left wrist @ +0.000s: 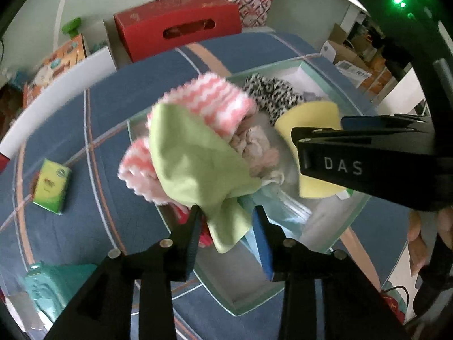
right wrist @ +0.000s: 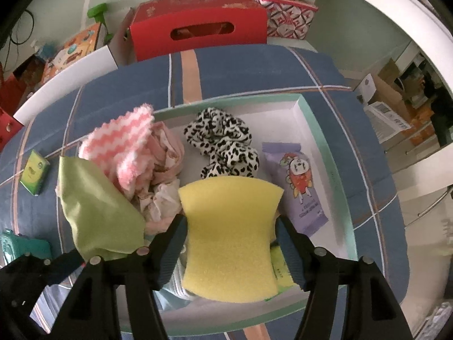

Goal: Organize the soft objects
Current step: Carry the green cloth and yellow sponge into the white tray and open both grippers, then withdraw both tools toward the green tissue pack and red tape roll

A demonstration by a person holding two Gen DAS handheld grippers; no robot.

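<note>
My left gripper (left wrist: 226,212) is shut on a light green cloth (left wrist: 195,164) and holds it above the left end of a shallow mint-rimmed box (left wrist: 300,68). A pink-and-white zigzag cloth (left wrist: 215,104) hangs with it; whether the jaws pinch it too is hidden. My right gripper (right wrist: 230,223) is shut on a yellow sponge (right wrist: 229,238) over the box (right wrist: 320,130). In the box lie a leopard-print scrunchie (right wrist: 223,141), pale pink fabric (right wrist: 164,153) and a purple wipes packet (right wrist: 297,181). The green cloth (right wrist: 96,209) and zigzag cloth (right wrist: 124,144) also show in the right wrist view.
The box sits on a blue plaid bedspread (right wrist: 254,68). A green tissue pack (left wrist: 51,187) and a teal packet (left wrist: 51,286) lie on the bed at left. A red box (right wrist: 198,22) and a patterned tin (right wrist: 288,14) stand behind the bed.
</note>
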